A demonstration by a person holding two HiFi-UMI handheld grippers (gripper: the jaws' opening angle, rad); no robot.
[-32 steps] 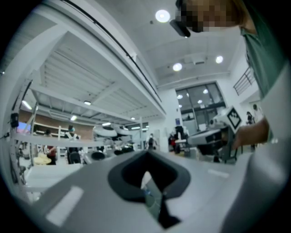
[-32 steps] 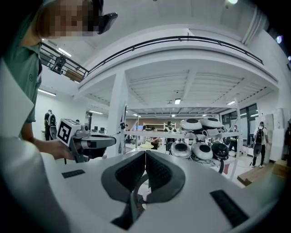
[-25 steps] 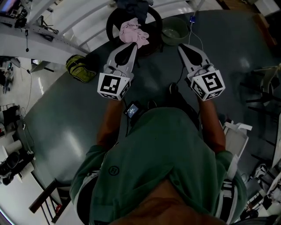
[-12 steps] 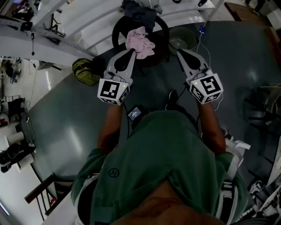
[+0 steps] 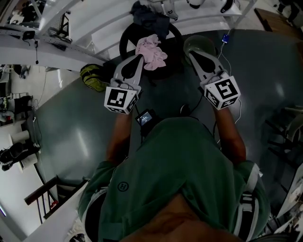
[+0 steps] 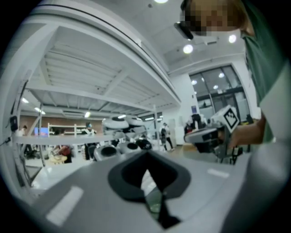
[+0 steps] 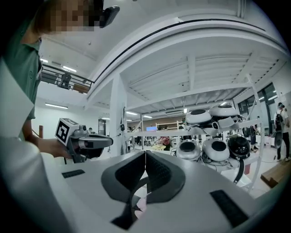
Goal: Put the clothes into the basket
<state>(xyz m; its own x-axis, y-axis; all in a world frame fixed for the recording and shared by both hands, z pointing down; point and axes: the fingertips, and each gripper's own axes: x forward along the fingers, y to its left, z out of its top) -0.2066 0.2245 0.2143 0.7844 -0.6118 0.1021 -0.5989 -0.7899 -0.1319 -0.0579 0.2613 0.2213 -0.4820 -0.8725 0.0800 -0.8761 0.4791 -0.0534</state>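
Note:
In the head view a crumpled pink cloth [image 5: 151, 51] lies on a dark round stand [image 5: 127, 34], with a dark blue garment [image 5: 147, 14] heaped behind it. A greenish round basket [image 5: 204, 43] sits to the right, partly behind my right gripper [image 5: 191, 51]. My left gripper [image 5: 138, 58] points at the stand's near edge, just left of the pink cloth. Both grippers are shut and hold nothing. The left gripper view shows its jaws [image 6: 146, 169] pressed together. In the right gripper view the jaws [image 7: 145, 158] meet too, with a bit of pink cloth [image 7: 140, 205] showing below them.
A yellow-green bag [image 5: 92, 78] lies on the dark floor left of the stand. White framework and shelving [image 5: 85, 28] run behind it. White robot heads [image 7: 213, 148] sit on racks ahead. A small device [image 5: 144, 118] hangs at the person's chest.
Both grippers have advanced toward the stand. The pink cloth now lies right beside the left gripper's tip, and the right gripper covers part of the basket.

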